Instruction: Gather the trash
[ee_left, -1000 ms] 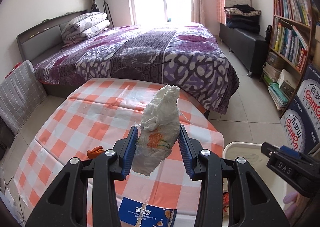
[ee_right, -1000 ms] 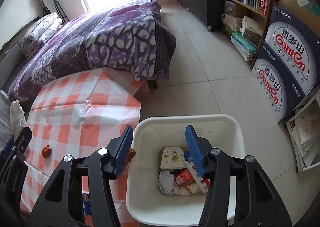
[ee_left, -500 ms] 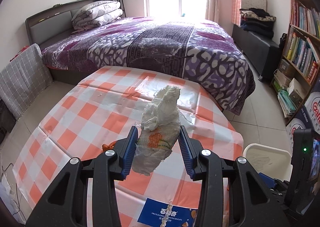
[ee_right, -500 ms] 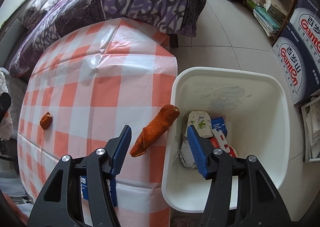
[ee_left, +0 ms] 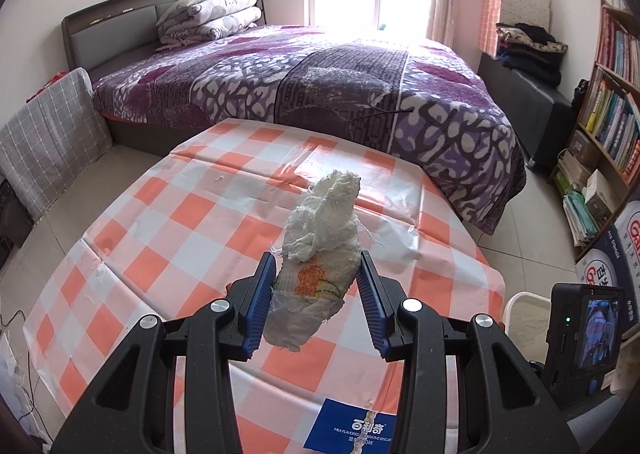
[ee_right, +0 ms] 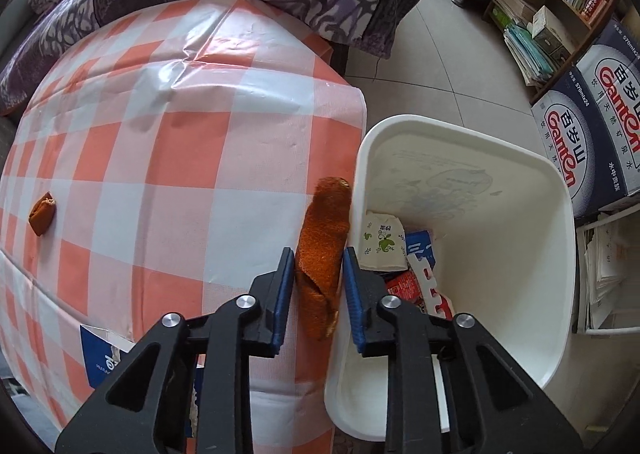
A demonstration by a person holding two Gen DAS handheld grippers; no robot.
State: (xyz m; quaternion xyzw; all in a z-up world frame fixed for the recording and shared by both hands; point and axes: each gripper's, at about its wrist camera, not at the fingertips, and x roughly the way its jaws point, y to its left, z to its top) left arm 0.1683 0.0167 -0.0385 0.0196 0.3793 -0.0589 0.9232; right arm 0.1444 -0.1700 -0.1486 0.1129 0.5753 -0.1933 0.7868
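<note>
The right gripper [ee_right: 316, 286] is closing on the orange peel [ee_right: 322, 250], which lies between its jaws at the table edge just left of the bin [ee_right: 460, 181], long axis running away from the gripper. The left gripper [ee_left: 318, 304], farther from the bin, clamps a tissue wad [ee_left: 316, 262] above the table [ee_left: 192, 221].

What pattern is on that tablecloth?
Orange and white checks on the tablecloth, clearest in the right wrist view.
</note>
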